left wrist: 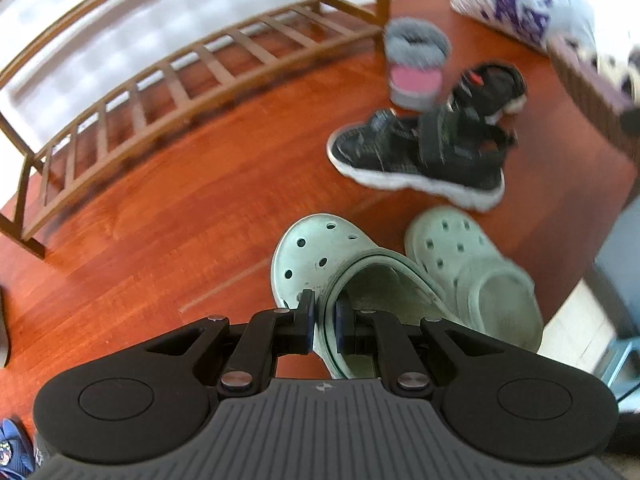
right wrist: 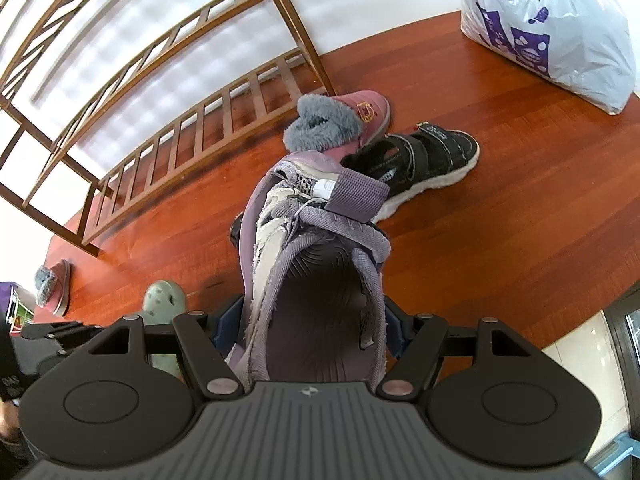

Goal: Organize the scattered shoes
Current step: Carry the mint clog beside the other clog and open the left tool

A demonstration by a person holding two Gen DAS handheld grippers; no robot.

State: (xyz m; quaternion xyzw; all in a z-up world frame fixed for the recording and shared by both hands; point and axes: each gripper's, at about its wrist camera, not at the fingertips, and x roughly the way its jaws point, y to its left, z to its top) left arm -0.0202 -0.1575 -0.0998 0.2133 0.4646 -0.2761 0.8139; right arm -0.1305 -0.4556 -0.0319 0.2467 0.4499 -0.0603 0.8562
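Here the left gripper (left wrist: pixel 323 312) pinches the side wall of a pale green clog (left wrist: pixel 316 264), its twin (left wrist: pixel 472 268) just beside; the right gripper (right wrist: pixel 308 320) clasps a purple sandal (right wrist: pixel 316 264) across its heel. Beyond lie black sandals (left wrist: pixel 416 152), then the wooden rack (left wrist: pixel 168 80).

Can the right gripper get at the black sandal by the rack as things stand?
Probably not yet. The right gripper already has its jaws clamped on the purple sandal, so it is full. The black sandal lies clear on the floor beyond; nothing else blocks it.
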